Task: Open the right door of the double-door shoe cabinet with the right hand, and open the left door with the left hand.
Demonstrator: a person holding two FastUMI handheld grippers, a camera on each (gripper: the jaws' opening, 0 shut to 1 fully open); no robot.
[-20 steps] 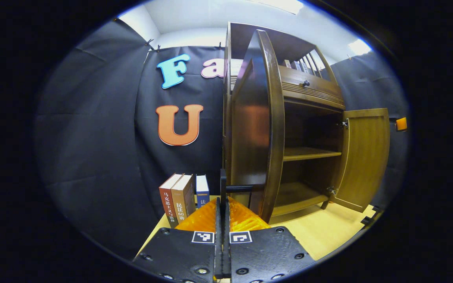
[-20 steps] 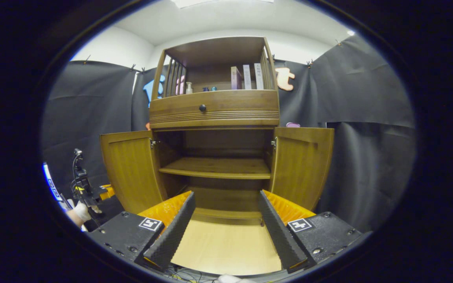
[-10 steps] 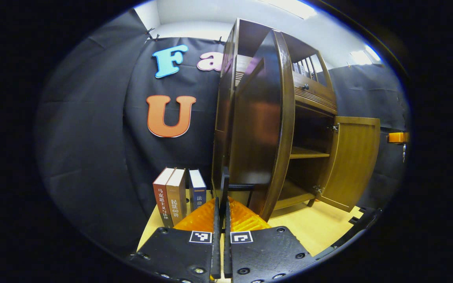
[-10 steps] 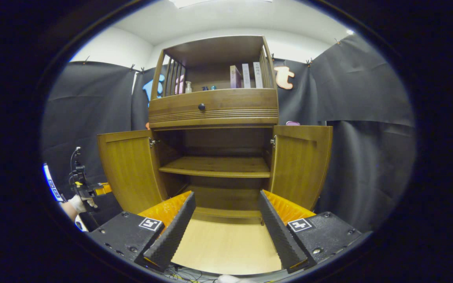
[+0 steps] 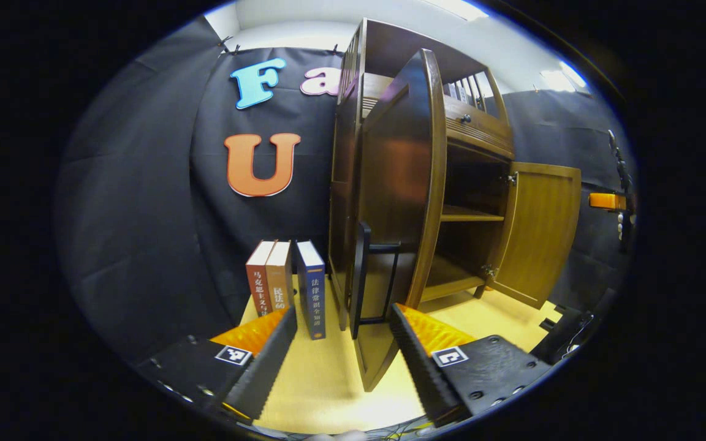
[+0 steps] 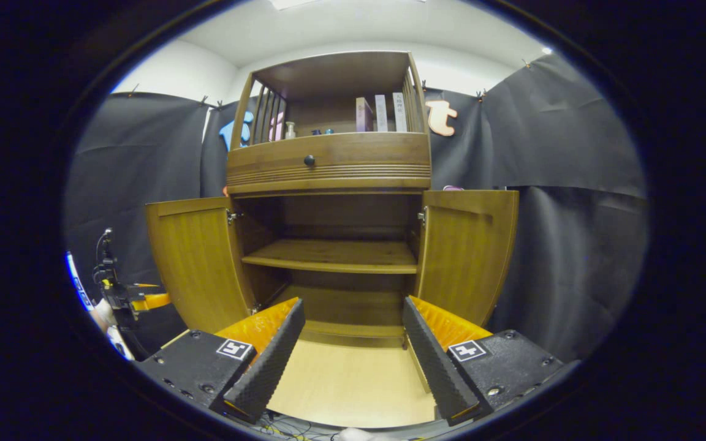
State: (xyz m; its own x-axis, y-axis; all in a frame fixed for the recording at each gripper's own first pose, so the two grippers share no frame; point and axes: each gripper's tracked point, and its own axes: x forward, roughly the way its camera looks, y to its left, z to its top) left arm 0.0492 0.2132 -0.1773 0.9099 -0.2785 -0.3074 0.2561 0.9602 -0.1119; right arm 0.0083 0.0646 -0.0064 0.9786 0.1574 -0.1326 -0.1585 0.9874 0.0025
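At the table's (image 6: 353,386) far side the shoe cabinet (image 6: 331,184) stands with left door (image 6: 197,260) and right door (image 6: 466,254) swung wide. Left gripper (image 5: 341,349) and right gripper (image 6: 353,352) both have jaws open, gripping nothing (task looks done). Withdrawing carelessly could knock the handle (image 5: 362,272); the lowest shelf is shadowed.

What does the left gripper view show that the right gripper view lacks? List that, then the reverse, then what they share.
Left gripper view: three books standing beside the shoe cabinet, and the black bar handle on the dark outer face of the left door, just ahead of the open left gripper.
Right gripper view: the left door's lighter inner face and a bottle on the top shelf, seen past the open right gripper.
Both: the two doors swung open, the right door, the middle shelf, the drawer knob.
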